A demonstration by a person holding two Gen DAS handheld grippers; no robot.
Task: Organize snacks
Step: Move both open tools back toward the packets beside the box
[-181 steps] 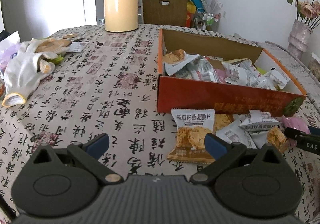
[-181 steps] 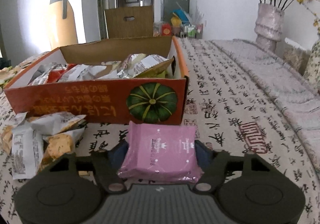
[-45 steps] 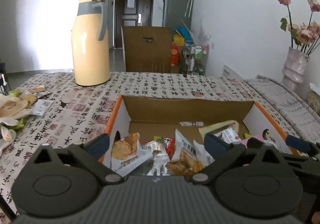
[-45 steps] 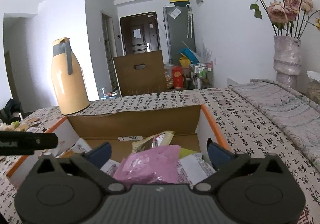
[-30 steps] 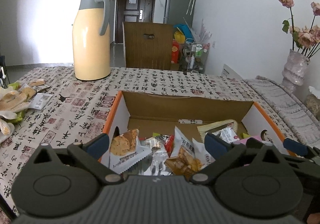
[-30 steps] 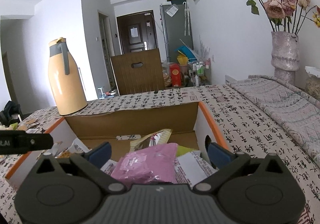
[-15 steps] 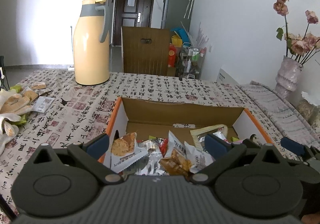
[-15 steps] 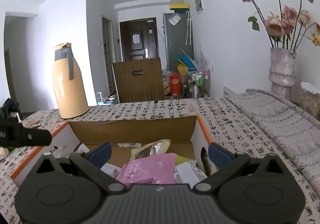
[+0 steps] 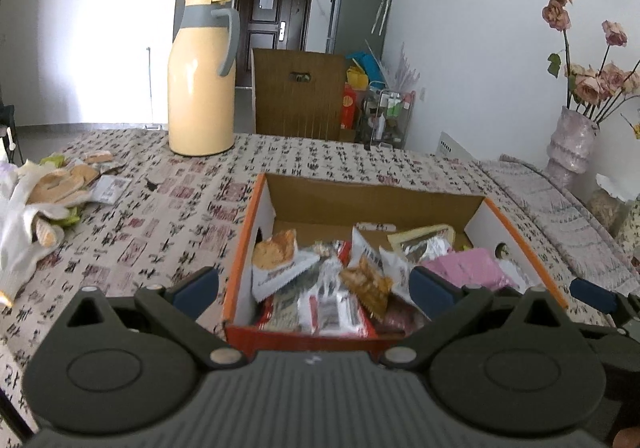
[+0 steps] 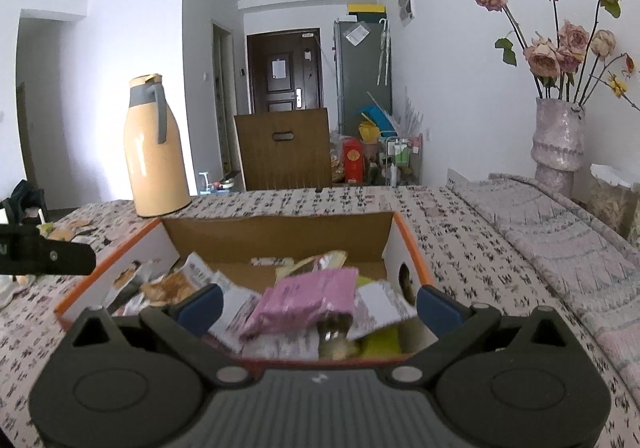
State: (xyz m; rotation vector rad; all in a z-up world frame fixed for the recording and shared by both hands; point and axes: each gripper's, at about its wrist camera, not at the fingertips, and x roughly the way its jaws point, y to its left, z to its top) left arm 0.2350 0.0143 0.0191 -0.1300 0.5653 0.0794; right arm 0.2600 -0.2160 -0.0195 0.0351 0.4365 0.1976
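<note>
Now that the pink packet (image 10: 308, 298) has dropped from the right tool (image 10: 318, 302), whose jaws gape wide and empty, it sits in the box (image 10: 410, 254) just ahead. Left tool (image 9: 314, 290) hangs wide too, so more counter snacks probably next.

Matt cardboard box (image 9: 516, 232) holds glossy plastic snack wrappers (image 9: 332, 304) on a printed cloth tablecloth (image 9: 160, 216).

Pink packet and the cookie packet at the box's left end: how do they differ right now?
The pink packet is opaque plain pink and lies fairly flat on the pile at the right end; the cookie packet is white with a clear window showing the cookie, and is propped up against the left wall. Both are inside the box, ungripped.
</note>
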